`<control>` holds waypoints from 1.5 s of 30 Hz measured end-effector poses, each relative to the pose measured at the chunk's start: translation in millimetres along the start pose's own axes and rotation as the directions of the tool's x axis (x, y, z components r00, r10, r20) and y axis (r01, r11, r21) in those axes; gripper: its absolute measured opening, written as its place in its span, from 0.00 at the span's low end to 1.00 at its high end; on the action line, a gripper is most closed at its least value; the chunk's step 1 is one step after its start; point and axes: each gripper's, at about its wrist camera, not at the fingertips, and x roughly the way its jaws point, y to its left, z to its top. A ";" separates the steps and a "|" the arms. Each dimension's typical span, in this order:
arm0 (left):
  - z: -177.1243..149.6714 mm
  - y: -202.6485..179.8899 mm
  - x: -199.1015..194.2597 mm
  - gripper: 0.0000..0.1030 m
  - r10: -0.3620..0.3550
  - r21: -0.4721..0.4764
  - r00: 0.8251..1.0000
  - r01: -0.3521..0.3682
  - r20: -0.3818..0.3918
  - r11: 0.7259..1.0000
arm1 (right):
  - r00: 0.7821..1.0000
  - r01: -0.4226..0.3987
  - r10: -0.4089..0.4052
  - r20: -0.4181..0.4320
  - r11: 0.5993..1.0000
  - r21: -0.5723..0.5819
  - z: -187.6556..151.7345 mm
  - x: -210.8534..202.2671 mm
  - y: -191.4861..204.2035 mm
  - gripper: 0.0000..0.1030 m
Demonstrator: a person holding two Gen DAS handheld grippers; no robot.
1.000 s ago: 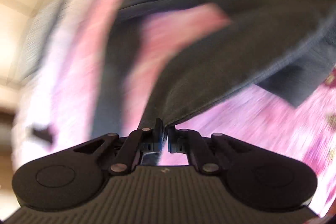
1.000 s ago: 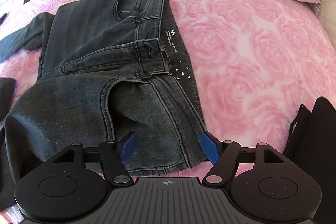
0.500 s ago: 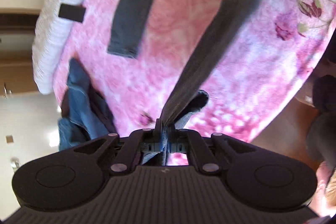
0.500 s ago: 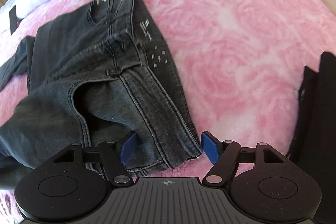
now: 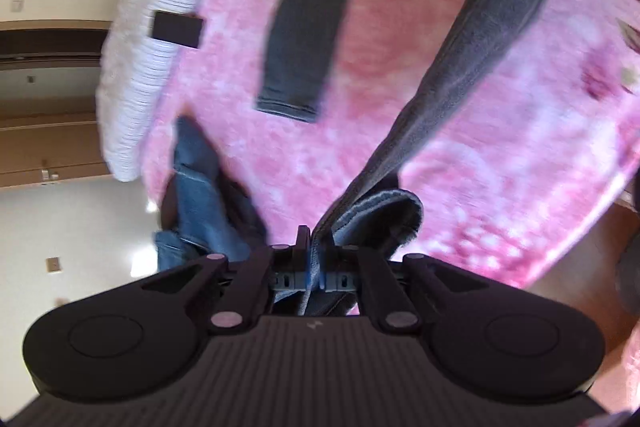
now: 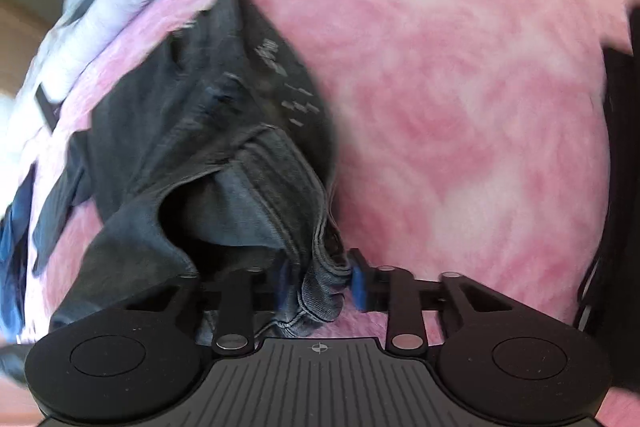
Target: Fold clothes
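Dark grey jeans [image 6: 224, 131] lie on a pink rose-patterned blanket [image 6: 460, 107]. In the right wrist view my right gripper [image 6: 320, 281] is closing its jaws on the near waistband corner. The denim is bunched between the blue pads [image 6: 358, 283] and pulled up into a peak. In the left wrist view my left gripper [image 5: 310, 243] is shut on the hem of one jeans leg [image 5: 460, 67], which stretches taut from the jaws across the bed. The other leg [image 5: 304, 27] lies flat on the blanket.
A pile of blue jeans [image 5: 196, 195] hangs over the bed's edge near the left gripper. A white striped quilt [image 5: 160, 27] with a small black object [image 5: 176, 29] borders the blanket. A black garment [image 6: 624, 147] lies at the right edge.
The right jaws have narrowed from wide apart onto the waistband corner, and the denim there has bunched up. The left gripper has risen with the leg hem still in it.
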 end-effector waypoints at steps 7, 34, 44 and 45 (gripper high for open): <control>-2.9 91.3 -50.4 0.03 0.304 -0.147 0.953 -0.300 0.002 0.942 | 0.964 -0.094 0.115 0.240 0.991 -0.096 35.2 -106.9 50.5 0.19; -96.7 -22.4 64.8 0.35 -0.191 -0.164 0.980 0.181 -0.050 0.970 | 0.956 0.248 -0.181 0.231 0.919 -0.305 -40.0 -40.6 181.9 0.73; 41.0 -12.9 216.5 0.36 -0.245 0.109 0.910 0.221 0.334 0.969 | 0.975 0.214 -0.179 0.132 0.916 -0.340 -40.9 55.9 309.0 0.73; 49.0 -15.3 226.6 0.34 -0.259 0.157 0.900 0.217 0.349 0.963 | 0.974 0.223 -0.192 0.121 0.913 -0.342 -44.8 63.9 316.3 0.73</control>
